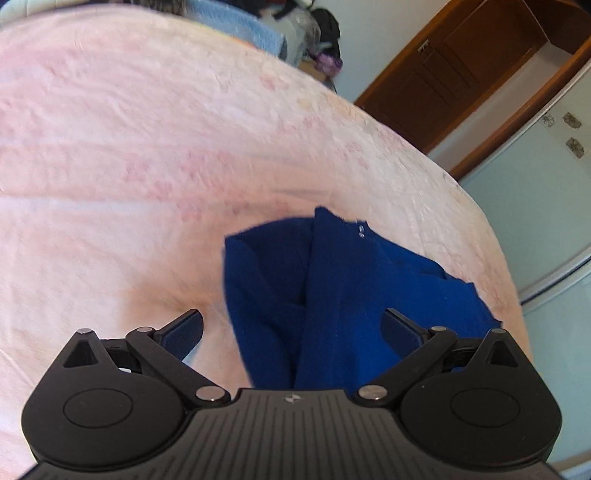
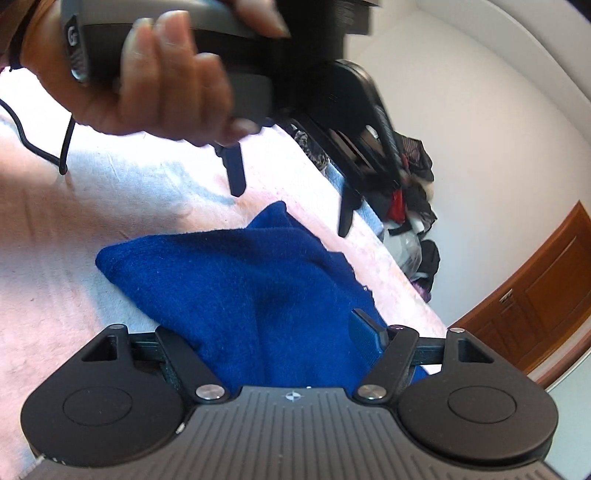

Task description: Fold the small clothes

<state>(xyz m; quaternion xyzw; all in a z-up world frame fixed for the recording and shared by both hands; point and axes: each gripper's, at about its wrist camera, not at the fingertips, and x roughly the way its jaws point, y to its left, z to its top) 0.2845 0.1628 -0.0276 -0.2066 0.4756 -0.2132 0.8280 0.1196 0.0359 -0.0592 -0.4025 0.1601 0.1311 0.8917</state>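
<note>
A dark blue knit garment (image 1: 332,288) lies bunched on the pink bedspread (image 1: 147,166), near the bed's right edge. My left gripper (image 1: 293,328) hovers over its near end, open wide, one finger beside the cloth and one above it. In the right wrist view the same garment (image 2: 236,288) fills the space between the fingers of my right gripper (image 2: 269,338). Its left finger is buried under the cloth and its right pad (image 2: 365,332) stands at the cloth's edge, with no squeeze visible. A hand (image 2: 155,85) holds the left gripper (image 2: 291,212) above the garment's far corner.
The bedspread (image 2: 55,229) stretches left and away. Beyond the bed stand a brown wooden door (image 1: 461,74) and a heap of dark clothes and bags (image 2: 413,206). A light blue blanket (image 1: 255,33) lies at the far end. A black cable (image 2: 37,144) hangs at the left.
</note>
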